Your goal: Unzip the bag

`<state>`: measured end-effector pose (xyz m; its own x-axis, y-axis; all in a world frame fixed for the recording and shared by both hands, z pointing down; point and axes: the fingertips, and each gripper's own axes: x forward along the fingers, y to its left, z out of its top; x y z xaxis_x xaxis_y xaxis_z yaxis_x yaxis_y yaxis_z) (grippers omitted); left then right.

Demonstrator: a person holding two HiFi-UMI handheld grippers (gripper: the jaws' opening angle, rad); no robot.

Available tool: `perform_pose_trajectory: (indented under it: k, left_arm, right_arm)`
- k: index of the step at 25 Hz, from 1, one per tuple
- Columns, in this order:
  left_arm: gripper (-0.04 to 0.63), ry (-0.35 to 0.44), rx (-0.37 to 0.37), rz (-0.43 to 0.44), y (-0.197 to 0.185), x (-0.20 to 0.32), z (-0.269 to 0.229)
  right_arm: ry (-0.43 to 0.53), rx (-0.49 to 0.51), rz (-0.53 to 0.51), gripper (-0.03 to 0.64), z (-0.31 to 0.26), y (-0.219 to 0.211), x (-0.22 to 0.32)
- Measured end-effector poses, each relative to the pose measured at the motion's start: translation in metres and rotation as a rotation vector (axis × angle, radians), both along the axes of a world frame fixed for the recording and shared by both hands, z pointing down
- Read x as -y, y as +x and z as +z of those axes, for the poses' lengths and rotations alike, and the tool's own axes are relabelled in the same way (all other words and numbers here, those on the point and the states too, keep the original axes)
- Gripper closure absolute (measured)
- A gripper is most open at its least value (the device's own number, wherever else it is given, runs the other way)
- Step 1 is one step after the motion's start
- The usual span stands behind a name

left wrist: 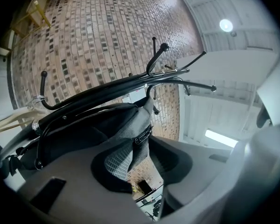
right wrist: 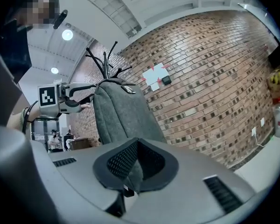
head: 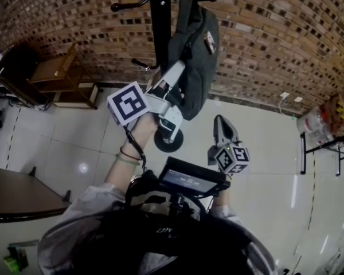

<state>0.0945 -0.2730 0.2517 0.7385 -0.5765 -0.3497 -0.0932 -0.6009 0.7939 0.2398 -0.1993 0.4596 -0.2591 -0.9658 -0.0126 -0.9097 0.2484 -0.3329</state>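
- While the person's left arm (head: 132,145) stretches up and forward, bands on its wrist, the left gripper (head: 175,96) is raised against the side of the grey bag (head: 195,62).
- That bag hangs high on a black coat rack (head: 160,16) in front of a brick wall (head: 275,27). It dangles clear of the pale tiled floor (head: 74,148), above the rack's round base (head: 168,139).
- From the left gripper view, the jaws stand apart. A fold of the bag's grey fabric comes down between them and lies against the left-hand pad (left wrist: 115,163).
- A small oblong fitting (left wrist: 142,137) sits on that fold, just above the pads; whether it is the zip pull I cannot tell.
- The right gripper (head: 221,122) is held lower and nearer the body, pointing up towards the bag but well apart from it.
- Its jaws are drawn together, the pads all but meeting, and grip nothing; the bag shows only in the distance beyond them.
- In the right gripper view the left gripper's marker cube (right wrist: 47,95) sits just beside the bag's upper edge.
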Motion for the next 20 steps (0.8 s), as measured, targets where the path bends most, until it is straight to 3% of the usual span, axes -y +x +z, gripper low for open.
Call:
perform_pose_trajectory:
  k: [4,14,20]
  left_arm:
    - [0.495,0.026,0.014,-0.024,-0.001,-0.002,-0.004]
    - [0.495,0.026,-0.046,-0.047,-0.006,-0.001,-0.014]
    - [0.495,0.085,-0.074,-0.059,-0.013,0.002,-0.030]
  right_arm:
    - [0.010,-0.005,-0.031,0.626,-0.003,-0.003,0.002]
    - [0.011,-0.008,-0.070,0.626,-0.003,-0.008,0.007]
    - [0.008,-0.003,-0.081,0.626,0.000,-0.008,0.008]
